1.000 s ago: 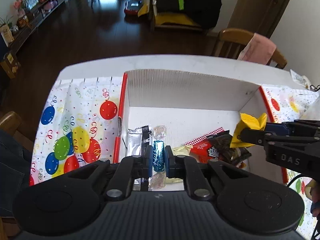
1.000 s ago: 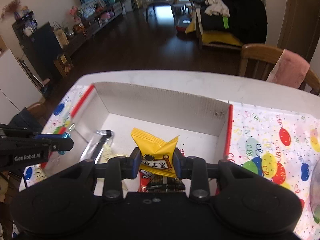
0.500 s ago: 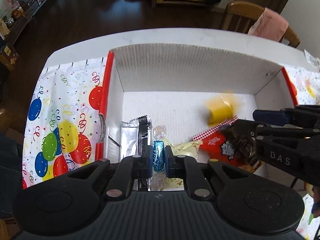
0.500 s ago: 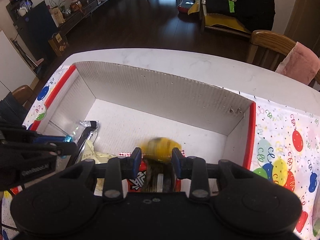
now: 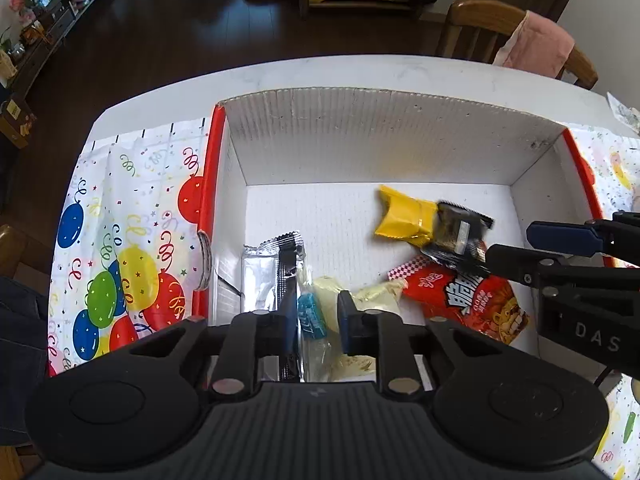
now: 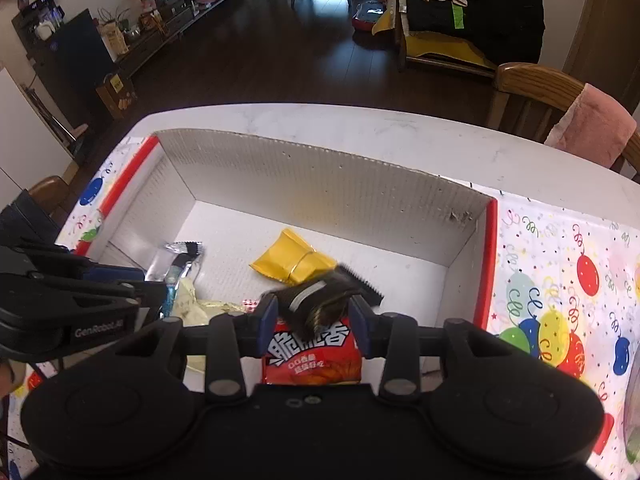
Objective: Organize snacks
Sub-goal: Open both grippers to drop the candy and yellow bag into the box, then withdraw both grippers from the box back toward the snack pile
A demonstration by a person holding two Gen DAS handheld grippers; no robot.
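Observation:
A white cardboard box (image 5: 380,148) with red edges holds the snacks. My left gripper (image 5: 316,316) is open over the box's near left part; a blue candy (image 5: 312,316) lies between its fingers against the left one. My right gripper (image 6: 313,314) is open; a dark brown packet (image 6: 320,300), blurred, sits between its fingers above a red snack bag (image 6: 312,354). A yellow packet (image 5: 406,214) lies on the box floor, also in the right wrist view (image 6: 294,258). A silver and black wrapper (image 5: 272,272) and pale yellow wrappers (image 5: 360,296) lie near the left gripper.
The box stands on a white table (image 5: 320,76) with a balloon-print cloth (image 5: 128,240) on both sides. A wooden chair with a pink towel (image 5: 536,40) stands behind the table. Dark floor and furniture lie beyond.
My right gripper opened and dropped the yellow packet onto the box floor. My left gripper opened around the blue candy. Both grippers sit lower in the box, and the dark packet has shifted.

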